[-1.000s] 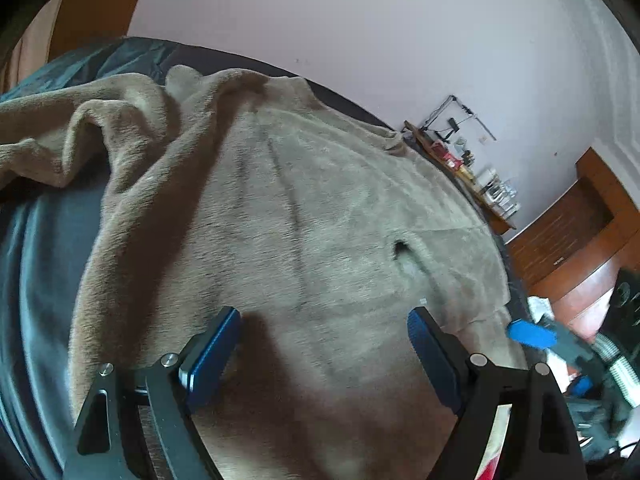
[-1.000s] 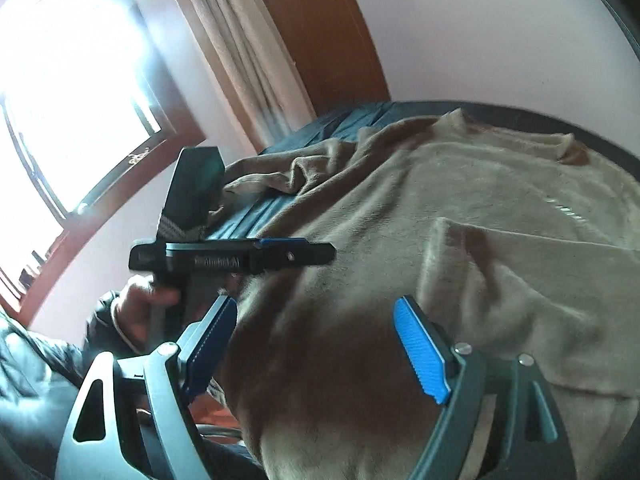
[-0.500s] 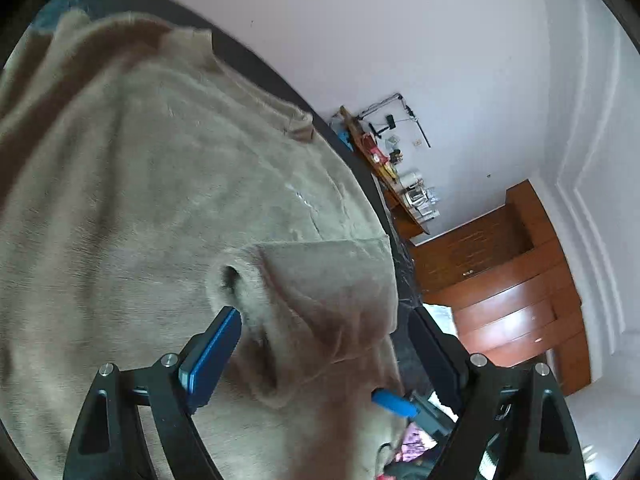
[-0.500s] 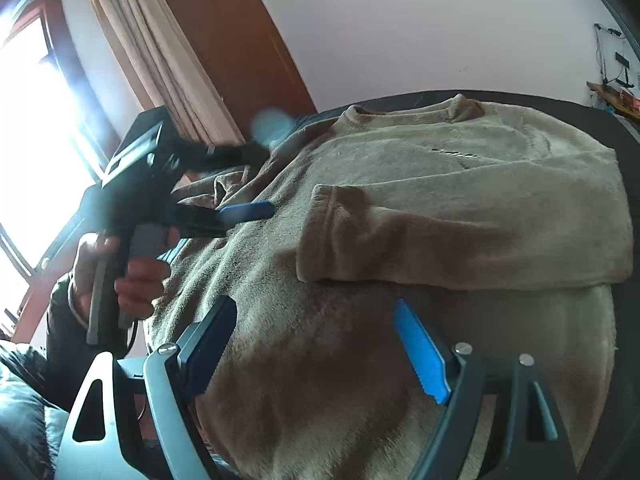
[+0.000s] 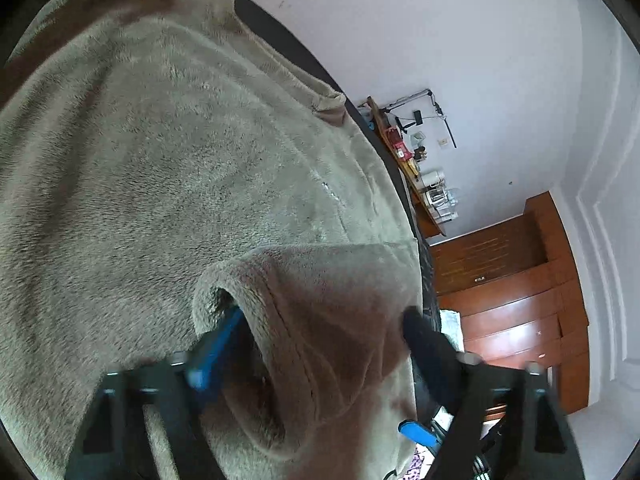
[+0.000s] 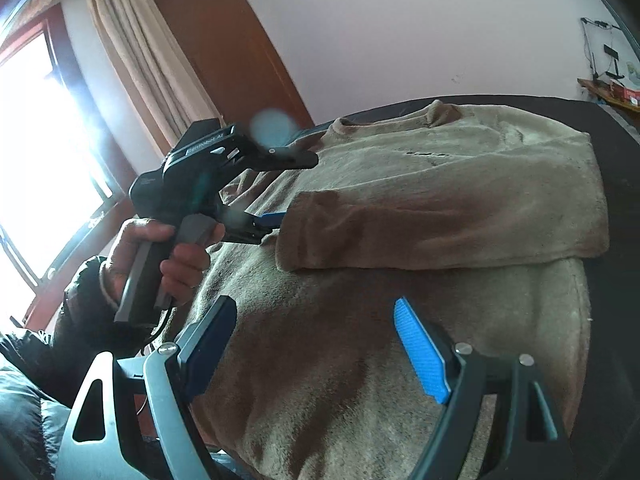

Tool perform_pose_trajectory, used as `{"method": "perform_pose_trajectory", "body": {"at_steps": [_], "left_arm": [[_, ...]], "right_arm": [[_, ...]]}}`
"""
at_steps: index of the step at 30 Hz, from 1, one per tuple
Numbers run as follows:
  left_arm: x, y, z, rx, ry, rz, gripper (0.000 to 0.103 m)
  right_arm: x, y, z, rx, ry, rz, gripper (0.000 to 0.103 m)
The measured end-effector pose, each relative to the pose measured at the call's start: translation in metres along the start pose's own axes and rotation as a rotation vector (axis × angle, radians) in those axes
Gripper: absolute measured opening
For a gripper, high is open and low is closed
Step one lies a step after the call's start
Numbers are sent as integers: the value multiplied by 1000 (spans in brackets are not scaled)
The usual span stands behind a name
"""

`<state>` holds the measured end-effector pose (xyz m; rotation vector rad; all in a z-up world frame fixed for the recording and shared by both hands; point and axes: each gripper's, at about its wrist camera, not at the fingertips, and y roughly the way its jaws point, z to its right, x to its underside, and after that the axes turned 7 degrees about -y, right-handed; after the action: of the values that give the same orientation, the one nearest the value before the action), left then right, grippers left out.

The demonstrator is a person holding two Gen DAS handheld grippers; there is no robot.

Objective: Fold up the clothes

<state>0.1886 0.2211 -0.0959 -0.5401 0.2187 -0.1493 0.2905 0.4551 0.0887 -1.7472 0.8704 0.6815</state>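
Nearest, the right gripper [image 6: 316, 344] hovers with jaws wide and empty over the hem of the beige fleece sweater [image 6: 400, 380], which lies flat on a dark bed [image 6: 616, 184]. Farther left, the left gripper [image 5: 320, 340] is closing around the cuff [image 5: 256, 292] of the sleeve [image 6: 440, 224] folded across the chest. The plush looks soft, thick, light and floppy; the stitched cuff is probably the firmest hold.

Left black two-finger gripper with blue pads [image 5: 320, 344], held by a bare hand [image 6: 160, 256] in a dark sleeve [image 6: 80, 300], points obliquely downward; its jaws are closing, one finger inside the cuff of a folded beige fleece sleeve [image 5: 332, 312], the other outside it. Right grey-framed two-finger gripper with blue pads [image 6: 316, 344] hangs above the fleece, jaws wide apart and holding nothing.
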Motion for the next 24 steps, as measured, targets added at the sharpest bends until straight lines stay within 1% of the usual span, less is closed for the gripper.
{"method": "perform_pose_trajectory", "body": {"at_steps": [1,2,3,5,6,7,11,16,20,24], "left_arm": [[-1,4,-1,-10,-5,-5,51],[-2,9,-3,-22,-9,-10,43],[-3,13,-4,-41,-8,-14,32],[-3,19,-4,-70,3,-16,25],[-4,20,-2,-83,14,-12,19],[-6,19,1,-96,30,0,17],[-24,8,22,-89,96,48,13],[-65,-16,57,-108,203,144,13],[-100,-39,64,-112,215,221,13],[-127,-65,59,-153,209,308,13]], "right_arm": [[1,-2,1,3,3,4,84],[1,-3,3,5,5,8,84],[1,-4,4,9,7,12,84],[2,-6,7,18,13,19,84],[3,-7,9,24,17,22,84],[3,-9,11,31,21,26,84],[0,-15,20,64,41,38,84],[-11,-26,31,117,50,63,84],[-23,-33,46,186,59,75,84],[-32,-39,60,228,83,85,84]]}}
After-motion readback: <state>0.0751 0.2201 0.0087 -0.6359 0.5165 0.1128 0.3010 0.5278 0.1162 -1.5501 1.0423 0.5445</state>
